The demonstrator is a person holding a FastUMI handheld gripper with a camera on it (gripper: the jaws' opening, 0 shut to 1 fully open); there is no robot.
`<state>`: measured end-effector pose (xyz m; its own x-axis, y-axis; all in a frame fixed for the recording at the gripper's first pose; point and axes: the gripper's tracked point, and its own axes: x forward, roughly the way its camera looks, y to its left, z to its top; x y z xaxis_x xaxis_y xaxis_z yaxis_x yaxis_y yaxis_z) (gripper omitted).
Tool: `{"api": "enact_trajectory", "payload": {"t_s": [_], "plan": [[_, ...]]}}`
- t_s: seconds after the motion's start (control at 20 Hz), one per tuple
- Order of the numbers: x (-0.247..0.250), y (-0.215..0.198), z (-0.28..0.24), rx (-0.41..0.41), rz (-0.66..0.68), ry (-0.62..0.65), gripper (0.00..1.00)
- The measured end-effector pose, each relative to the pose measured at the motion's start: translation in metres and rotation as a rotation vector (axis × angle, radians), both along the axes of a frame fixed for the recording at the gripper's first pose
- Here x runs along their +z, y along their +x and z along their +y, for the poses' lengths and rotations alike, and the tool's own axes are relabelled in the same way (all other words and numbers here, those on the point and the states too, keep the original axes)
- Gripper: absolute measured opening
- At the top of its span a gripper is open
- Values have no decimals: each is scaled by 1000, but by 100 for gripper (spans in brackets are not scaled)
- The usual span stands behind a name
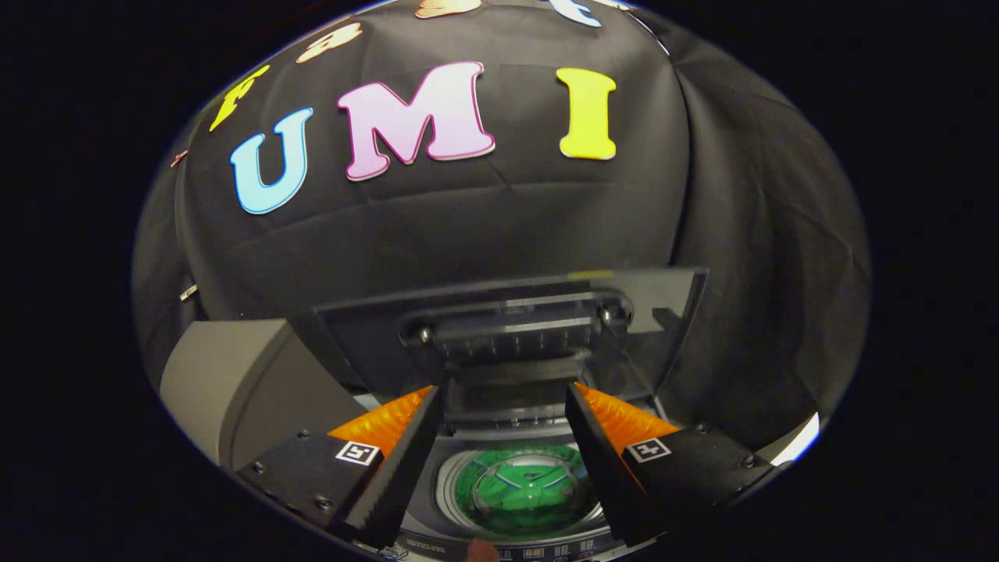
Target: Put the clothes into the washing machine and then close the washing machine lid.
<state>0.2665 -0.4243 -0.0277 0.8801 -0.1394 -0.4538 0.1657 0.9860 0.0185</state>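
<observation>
Green clothes (524, 490) lie in drum (445, 488); lid (515, 328) upright, gripper (503, 410) apparently spread, empty.

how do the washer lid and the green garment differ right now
The washer lid is dark and rigid, standing raised beyond the open hand-held gripper; the green garment is bright and soft, lying crumpled. The lid stands up above the opening, while the garment sits down inside the drum. The lid looks far wider than the garment. Neither is touched by the fingers, and both belong to the same washing machine scene.
</observation>
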Motion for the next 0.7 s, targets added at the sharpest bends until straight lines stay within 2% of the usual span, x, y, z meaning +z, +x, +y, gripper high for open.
{"api": "enact_trajectory", "payload": {"t_s": [0.15, 0.35, 0.7], "plan": [[35, 19, 6, 5, -56, -24, 99], [49, 49, 4, 1, -96, -19, 98], [34, 93, -6, -16, -56, -26, 99]]}}
